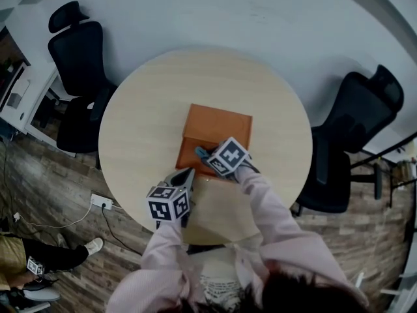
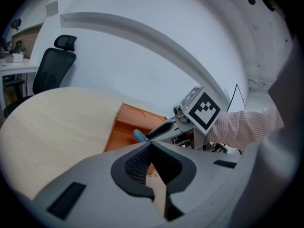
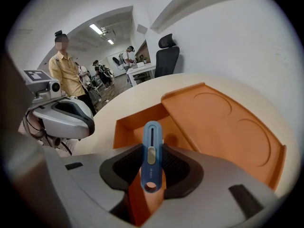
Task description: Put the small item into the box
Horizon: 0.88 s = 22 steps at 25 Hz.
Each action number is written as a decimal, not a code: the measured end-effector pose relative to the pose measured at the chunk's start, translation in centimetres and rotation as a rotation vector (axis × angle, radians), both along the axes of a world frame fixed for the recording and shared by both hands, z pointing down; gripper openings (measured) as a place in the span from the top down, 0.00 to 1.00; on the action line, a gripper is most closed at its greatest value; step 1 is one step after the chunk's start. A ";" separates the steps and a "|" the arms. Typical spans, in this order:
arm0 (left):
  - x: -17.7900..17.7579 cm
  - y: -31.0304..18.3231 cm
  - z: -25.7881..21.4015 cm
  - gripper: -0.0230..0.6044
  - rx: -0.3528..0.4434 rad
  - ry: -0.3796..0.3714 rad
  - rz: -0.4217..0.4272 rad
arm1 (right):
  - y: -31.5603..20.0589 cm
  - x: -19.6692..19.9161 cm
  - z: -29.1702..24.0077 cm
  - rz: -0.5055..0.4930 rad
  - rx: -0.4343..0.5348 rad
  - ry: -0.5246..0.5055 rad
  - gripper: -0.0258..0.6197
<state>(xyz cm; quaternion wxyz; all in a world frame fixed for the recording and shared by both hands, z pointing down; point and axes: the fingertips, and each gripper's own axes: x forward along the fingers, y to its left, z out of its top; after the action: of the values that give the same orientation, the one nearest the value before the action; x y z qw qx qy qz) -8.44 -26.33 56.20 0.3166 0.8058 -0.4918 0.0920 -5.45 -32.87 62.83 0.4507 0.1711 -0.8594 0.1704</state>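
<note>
Head view: my right gripper (image 1: 203, 155) hangs over the open orange box (image 1: 221, 124) on the round table (image 1: 143, 109), pinching a blue utility knife (image 1: 200, 152). The left gripper (image 1: 189, 173) sits just beside the box's near edge. Left gripper view: its jaws stand a narrow slit apart, nothing in them. Right gripper view: the pads clamp the knife's lower body, tip poking out over the tray. I reckon it's light, stiff, slick plastic, so a mid-body pinch below the slider seems right. The tray looks empty, lid folded back.
</note>
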 end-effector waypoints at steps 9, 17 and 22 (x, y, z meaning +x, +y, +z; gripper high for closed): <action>-0.3 0.0 0.6 0.94 -0.021 0.004 -0.007 | -0.1 0.2 2.1 -0.021 -0.029 0.093 0.76; -0.7 -0.3 0.7 0.94 -0.024 0.002 0.001 | -0.2 0.0 3.3 -0.024 -0.044 0.142 0.76; -0.7 -0.6 0.7 0.94 -0.022 -0.003 -0.003 | -0.3 0.1 3.5 -0.031 -0.043 0.172 0.75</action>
<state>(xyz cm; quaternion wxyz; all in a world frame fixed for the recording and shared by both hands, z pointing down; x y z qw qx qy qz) -9.16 -26.89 56.87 0.3251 0.8014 -0.4924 0.0981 -5.35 -33.15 66.34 0.5291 0.1620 -0.8161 0.1664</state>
